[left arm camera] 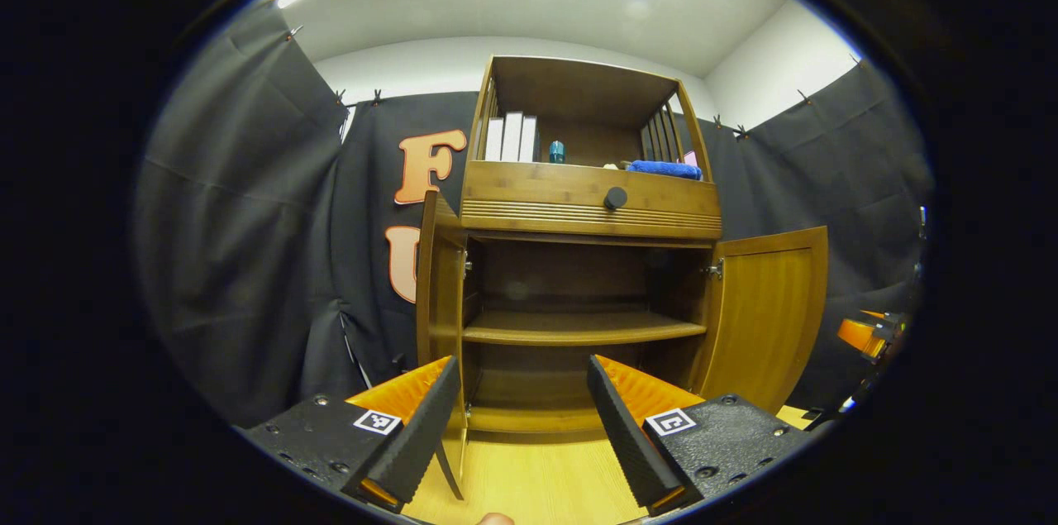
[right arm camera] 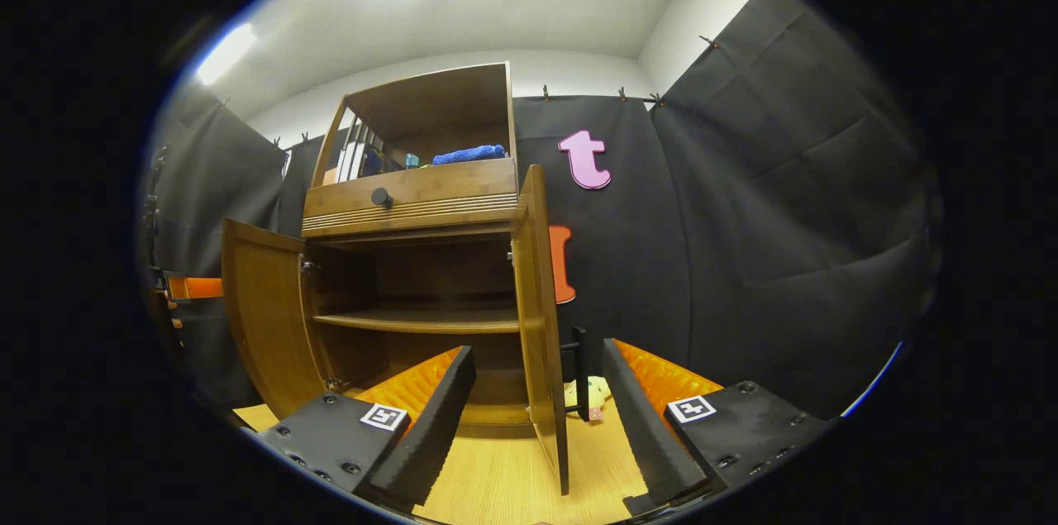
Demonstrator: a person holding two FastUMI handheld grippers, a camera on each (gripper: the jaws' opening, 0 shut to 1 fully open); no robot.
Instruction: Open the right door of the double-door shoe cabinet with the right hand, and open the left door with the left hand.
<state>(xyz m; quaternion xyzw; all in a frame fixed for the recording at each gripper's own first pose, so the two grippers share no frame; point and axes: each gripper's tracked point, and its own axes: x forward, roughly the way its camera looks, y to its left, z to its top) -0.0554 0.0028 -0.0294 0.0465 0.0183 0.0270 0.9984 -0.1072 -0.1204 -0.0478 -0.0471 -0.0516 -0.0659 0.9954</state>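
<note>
Here both doors of the brown wooden double-door shoe cabinet (left arm camera: 579, 293) stand open, and neither gripper touches them. In the left gripper view the left gripper (left arm camera: 522, 417) hangs low in front of the cabinet, its two fingers spread wide with nothing between them but the pale wooden floor (left arm camera: 537, 475) and the cabinet's lower opening. The left door (left arm camera: 438, 293) is swung out toward the camera, seen almost edge-on just beyond the gripper's left finger (left arm camera: 413, 434) — whether it touches that finger I cannot tell. The right door (left arm camera: 769, 314) is swung wide to the side, its inner face showing. Farther right, at the edge of that view, part of the other gripper shows.

In the right gripper view the right gripper (right arm camera: 537, 417) also has its fingers apart, holding nothing; the right door's edge (right arm camera: 541, 318) stands between them but farther off, with a gap on either side.

Inside the cabinet a single wooden shelf (left arm camera: 579, 331) runs across — bare, as far as I can see. Above it sits a drawer with a round dark knob (left arm camera: 615, 197). On the open top shelf stand pale upright books (left arm camera: 512, 138), a small teal object (left arm camera: 556, 151) and a folded blue cloth (left arm camera: 664, 169).
</note>
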